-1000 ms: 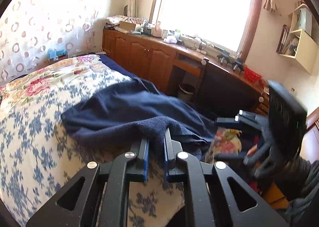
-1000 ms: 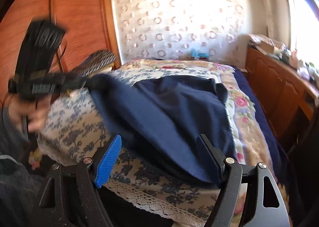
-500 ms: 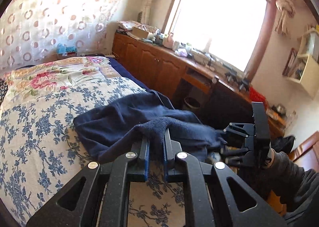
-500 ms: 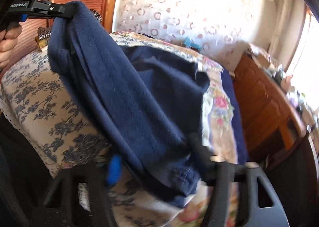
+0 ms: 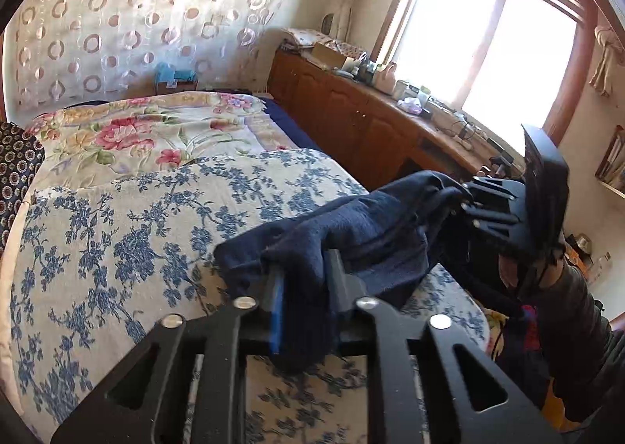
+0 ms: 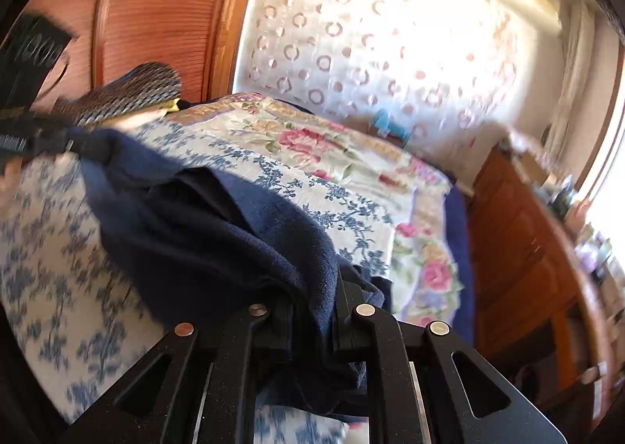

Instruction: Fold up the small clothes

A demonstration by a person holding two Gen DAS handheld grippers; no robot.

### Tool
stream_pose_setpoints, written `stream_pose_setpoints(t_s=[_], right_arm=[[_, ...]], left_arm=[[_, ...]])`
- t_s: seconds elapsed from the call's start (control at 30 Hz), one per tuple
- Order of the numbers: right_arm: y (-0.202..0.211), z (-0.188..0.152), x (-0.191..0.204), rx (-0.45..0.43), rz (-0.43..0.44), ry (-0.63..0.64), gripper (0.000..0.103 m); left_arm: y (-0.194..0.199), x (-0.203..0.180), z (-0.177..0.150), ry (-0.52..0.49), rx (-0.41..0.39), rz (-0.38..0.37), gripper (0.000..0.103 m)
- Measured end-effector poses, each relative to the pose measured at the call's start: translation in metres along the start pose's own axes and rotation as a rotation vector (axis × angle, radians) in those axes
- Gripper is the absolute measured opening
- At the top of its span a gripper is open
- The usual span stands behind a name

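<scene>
Both grippers clamp the garment [image 5: 351,237] at opposite ends: left gripper [image 5: 302,287] and right gripper [image 6: 312,311] each have fingers pressed together on cloth. It hangs slack between them above the bed [image 5: 117,233] (likely for spreading flat before folding).

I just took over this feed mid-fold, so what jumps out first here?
The navy garment dominates: it hangs bunched between both grippers above the near end of the blue-flowered bedspread. The left gripper and the right gripper are each shut on an end of it. Behind, a bright window sits above a cluttered wooden counter.
</scene>
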State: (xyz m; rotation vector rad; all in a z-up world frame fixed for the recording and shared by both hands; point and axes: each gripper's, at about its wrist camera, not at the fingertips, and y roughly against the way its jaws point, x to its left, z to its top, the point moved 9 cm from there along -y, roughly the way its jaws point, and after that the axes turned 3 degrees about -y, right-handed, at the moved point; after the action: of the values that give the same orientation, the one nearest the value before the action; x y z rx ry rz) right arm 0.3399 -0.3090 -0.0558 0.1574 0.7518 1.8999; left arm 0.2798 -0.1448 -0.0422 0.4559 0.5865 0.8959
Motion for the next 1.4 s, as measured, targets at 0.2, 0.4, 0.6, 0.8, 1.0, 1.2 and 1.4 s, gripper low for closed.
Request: stream_pose_setpoints(t_s=[0.2, 0.4, 0.6, 0.8, 1.0, 1.2, 1.4], right_arm=[[-0.023, 0.010, -0.040, 0.002, 0.030, -0.158, 0.051], [-0.053, 0.038, -0.050, 0.019, -0.050, -0.244, 0.064], [-0.063, 0.048, -0.030, 0.010, 0.056, -0.303, 0.066], [-0.048, 0.060, -0.052, -0.024, -0.071, -0.322, 0.066], [-0.025, 0.039, -0.029, 0.008, -0.006, -0.299, 0.069], [-0.022, -0.016, 0.027, 0.140, 0.056, -0.164, 0.069], [-0.044, -0.018, 0.021, 0.165, 0.017, -0.085, 0.054]], left_arm=[[0.001, 0.025, 0.010, 0.011, -0.042, 0.034, 0.069], [-0.035, 0.041, -0.004, 0.017, 0.057, 0.066, 0.069], [-0.061, 0.034, -0.019, 0.000, 0.127, 0.045, 0.069], [-0.076, 0.032, -0.032, -0.041, 0.184, 0.087, 0.069], [-0.077, 0.042, -0.030, -0.013, 0.176, 0.095, 0.069], [-0.087, 0.052, -0.034, -0.028, 0.202, 0.136, 0.069], [-0.087, 0.056, -0.044, -0.046, 0.213, 0.163, 0.069]])
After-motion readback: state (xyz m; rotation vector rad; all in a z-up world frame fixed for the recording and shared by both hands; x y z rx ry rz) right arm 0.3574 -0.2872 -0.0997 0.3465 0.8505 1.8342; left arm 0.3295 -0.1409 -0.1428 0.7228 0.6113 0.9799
